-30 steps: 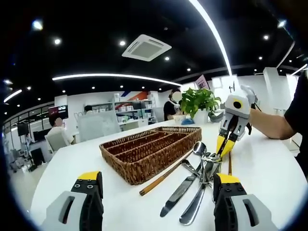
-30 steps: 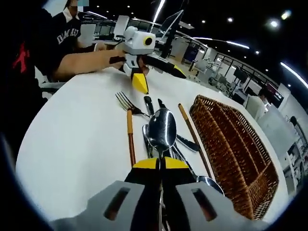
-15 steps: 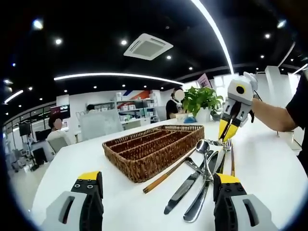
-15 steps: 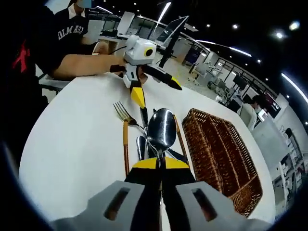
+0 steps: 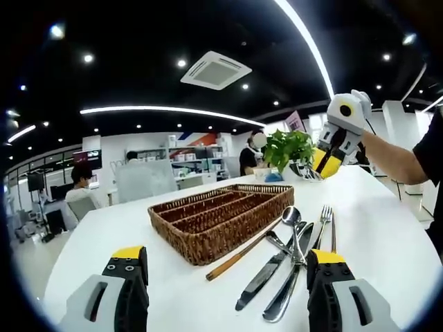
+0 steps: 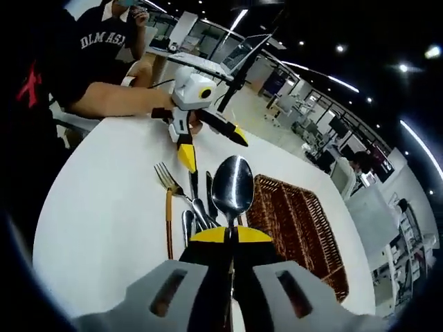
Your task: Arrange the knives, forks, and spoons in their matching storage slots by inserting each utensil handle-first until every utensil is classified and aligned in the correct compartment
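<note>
Right claw (image 6: pixel 231 235) clamped on spoon (image 6: pixel 232 185) handle, raised over bench (image 6: pixel 104 214) near basket (image 6: pixel 297 228); left claw (image 5: pixel 218 266) apart, empty; probably stiff, light, slippery metal, best gripped mid-handle.

Grey claw (image 6: pixel 232 238) (yellow tips), black sleeve (image 6: pixel 34 62)

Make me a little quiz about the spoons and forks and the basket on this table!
1. True or false: the right gripper is shut on a spoon.
2. What lies inside the wicker tray? A) forks B) knives C) nothing
3. Fill in: the fork on the table has a ____ handle.

Key: 1 true. 2 C. 3 wooden.
</note>
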Motion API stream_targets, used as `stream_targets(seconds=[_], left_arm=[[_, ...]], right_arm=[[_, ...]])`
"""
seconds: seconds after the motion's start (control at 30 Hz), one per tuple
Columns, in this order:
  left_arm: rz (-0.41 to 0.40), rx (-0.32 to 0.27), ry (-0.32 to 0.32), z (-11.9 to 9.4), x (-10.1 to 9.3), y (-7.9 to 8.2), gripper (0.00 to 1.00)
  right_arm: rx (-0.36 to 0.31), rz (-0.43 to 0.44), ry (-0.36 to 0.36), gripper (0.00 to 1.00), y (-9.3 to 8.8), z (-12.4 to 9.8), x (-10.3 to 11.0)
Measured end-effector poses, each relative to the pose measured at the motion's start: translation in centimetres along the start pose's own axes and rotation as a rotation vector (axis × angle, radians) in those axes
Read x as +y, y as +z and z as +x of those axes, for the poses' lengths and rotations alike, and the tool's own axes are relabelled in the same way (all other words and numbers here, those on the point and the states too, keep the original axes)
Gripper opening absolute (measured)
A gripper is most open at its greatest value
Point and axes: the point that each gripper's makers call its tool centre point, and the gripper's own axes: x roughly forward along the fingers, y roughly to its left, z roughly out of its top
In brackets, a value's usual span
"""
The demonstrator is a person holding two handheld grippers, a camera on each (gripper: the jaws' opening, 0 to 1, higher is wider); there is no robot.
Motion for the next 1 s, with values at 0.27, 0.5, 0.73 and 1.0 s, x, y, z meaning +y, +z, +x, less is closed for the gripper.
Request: stream_targets(seconds=[0.27,0.5,0.73,1.0], left_arm=[[-0.005,-0.003,0.004,0.0,0.1,0.1,1.00],[-0.002,0.000,0.000,0.2,-0.1,0.1,1.00],[-0.001,0.000,-0.003,0.4,-0.3,0.1,1.00],[-0.011,0.002,-0.013,0.4,-0.5,0.0,1.00]], right_arm=[[-0.005,-0.033,-0.020,0.00,1.6,-0.9,-1.1],[0.001,-0.044,-0.034,0.00,1.3,-0.6,-2.3],[0.003,-0.056,-0.030,0.00,1.2,0.3,-2.6],[0.007,-0.062,-0.028,0.00,0.6,1.4,-3.7]])
